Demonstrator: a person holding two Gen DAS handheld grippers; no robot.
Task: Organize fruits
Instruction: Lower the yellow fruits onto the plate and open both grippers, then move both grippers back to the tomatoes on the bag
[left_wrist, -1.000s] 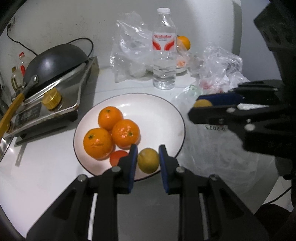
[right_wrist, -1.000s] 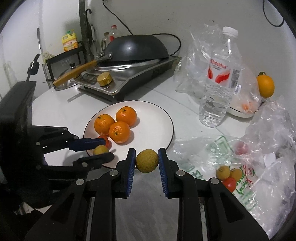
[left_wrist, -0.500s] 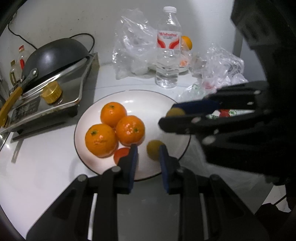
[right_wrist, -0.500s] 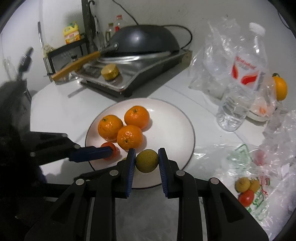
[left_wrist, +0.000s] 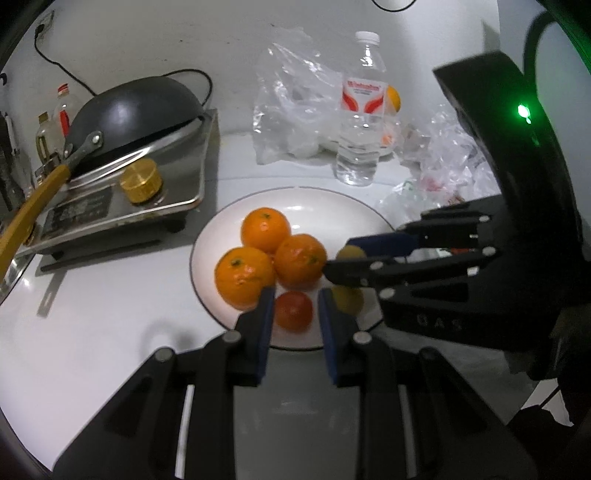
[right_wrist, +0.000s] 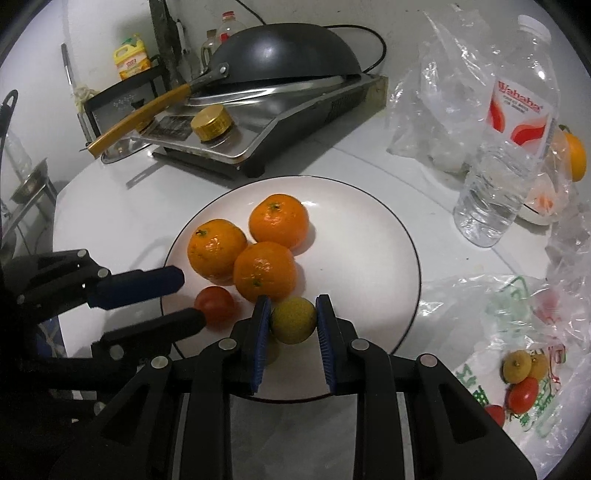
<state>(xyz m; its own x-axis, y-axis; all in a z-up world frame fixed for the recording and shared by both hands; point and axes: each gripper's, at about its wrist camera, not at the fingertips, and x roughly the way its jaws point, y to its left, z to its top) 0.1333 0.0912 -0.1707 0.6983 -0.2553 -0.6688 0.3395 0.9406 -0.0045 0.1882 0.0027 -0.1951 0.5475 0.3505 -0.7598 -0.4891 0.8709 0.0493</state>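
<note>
The plate (right_wrist: 388, 229) on the bench already carries three oranges (right_wrist: 264, 271), a red tomato (right_wrist: 215, 305) and one yellow fruit (left_wrist: 347, 298). The right tongs (right_wrist: 291, 320) grip another yellow fruit (right_wrist: 293, 320) over the plate; the left tongs (left_wrist: 293, 314) are narrow and empty. Some small fruits (right_wrist: 521, 373) remain in the plastic bag (right_wrist: 535, 295).

Left wrist view: second yellow fruit (left_wrist: 349, 298) on the plate (left_wrist: 354, 206) half hidden behind left gripper's right finger (left_wrist: 330, 325) and right gripper's lower finger (left_wrist: 354, 271). Held yellow fruit (left_wrist: 351, 253) mostly covered by right gripper fingers. Orange (left_wrist: 393, 98) behind water bottle (left_wrist: 360, 110), only a sliver shows. Wok handle (left_wrist: 22, 218) cut by left edge. Right wrist view: bag fruits (right_wrist: 521, 373) blurred through plastic bag (right_wrist: 535, 332), type unclear. Bottle labels (right_wrist: 127, 64) by the wall too small to read
</note>
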